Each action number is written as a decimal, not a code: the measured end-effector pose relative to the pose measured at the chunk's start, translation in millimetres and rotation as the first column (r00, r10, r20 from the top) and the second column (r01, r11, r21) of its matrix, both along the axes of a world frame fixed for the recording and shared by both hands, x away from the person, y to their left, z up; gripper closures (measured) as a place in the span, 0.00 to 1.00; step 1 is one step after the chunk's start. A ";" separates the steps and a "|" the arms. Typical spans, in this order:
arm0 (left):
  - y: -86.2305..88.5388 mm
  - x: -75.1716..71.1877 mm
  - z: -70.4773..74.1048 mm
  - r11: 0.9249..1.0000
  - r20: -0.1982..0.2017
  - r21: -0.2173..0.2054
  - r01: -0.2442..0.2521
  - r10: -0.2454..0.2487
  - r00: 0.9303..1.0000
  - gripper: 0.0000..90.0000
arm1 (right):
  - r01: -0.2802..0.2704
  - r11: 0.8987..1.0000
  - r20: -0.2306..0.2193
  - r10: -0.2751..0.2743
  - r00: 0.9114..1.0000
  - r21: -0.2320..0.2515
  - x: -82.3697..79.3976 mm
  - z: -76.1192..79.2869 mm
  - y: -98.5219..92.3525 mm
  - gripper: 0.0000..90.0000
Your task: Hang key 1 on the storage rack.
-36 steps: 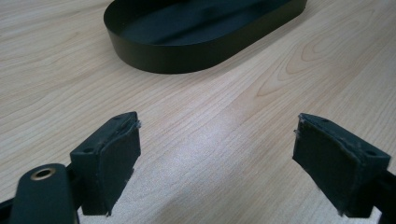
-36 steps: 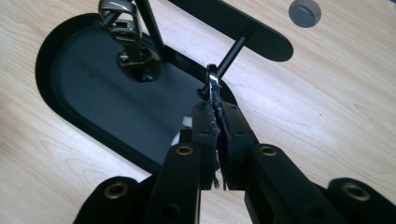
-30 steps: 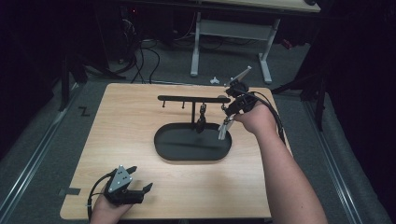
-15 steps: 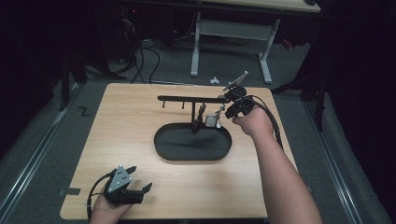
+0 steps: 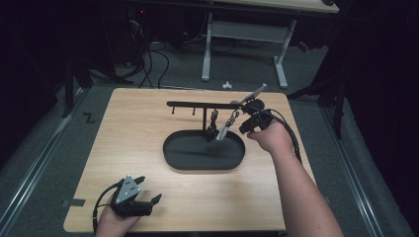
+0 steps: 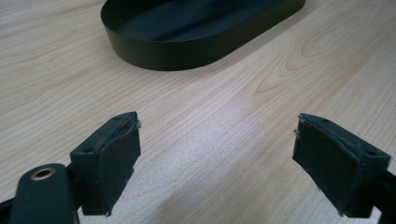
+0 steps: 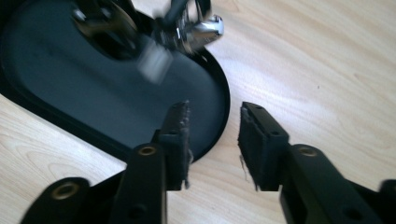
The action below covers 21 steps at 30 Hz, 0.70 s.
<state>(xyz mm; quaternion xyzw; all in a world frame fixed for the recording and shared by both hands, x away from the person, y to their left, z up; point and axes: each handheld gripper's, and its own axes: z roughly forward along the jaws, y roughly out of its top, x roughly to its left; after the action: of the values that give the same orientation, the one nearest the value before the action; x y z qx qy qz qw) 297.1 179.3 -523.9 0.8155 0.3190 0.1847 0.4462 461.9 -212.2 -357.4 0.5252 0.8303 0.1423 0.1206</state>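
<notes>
A black stand has an oval tray (image 5: 170,148) as its base and a horizontal bar (image 5: 192,104) with small hooks. A dark keychain (image 5: 212,126) and a silver one (image 5: 225,127) hang from the bar over the tray. My right gripper (image 5: 245,126) hovers just right of the silver keychain, open, with a narrow empty gap between its jaws. In the right gripper view (image 7: 215,135) the silver keychain (image 7: 196,32) dangles blurred above the tray rim (image 7: 219,107). My left gripper (image 5: 149,188) rests at the table's front left, open wide and empty (image 6: 217,154), facing the tray (image 6: 187,51).
The wooden table (image 5: 138,133) has bare surface left of and in front of the stand. Both gripper cables trail along the forearms. A second desk's white legs (image 5: 207,49) and floor cables stand beyond the far edge.
The silver keychain has swung left toward the stand's post and now hangs free. My right gripper has drawn slightly back from it. The left gripper has not moved.
</notes>
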 end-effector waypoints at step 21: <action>-6.3 0.0 -2.3 1.000 -0.004 0.023 0.019 -0.019 1.000 0.17 | 0.020 0.999 0.058 -0.022 0.998 0.035 -43.7 -46.9 -31.9 0.46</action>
<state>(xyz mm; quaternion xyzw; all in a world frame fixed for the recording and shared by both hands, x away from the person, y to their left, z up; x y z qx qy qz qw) 297.2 173.0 -526.3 0.8239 0.3101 0.1827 0.4377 418.2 -244.1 -404.4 0.5314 0.8183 0.1707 0.1373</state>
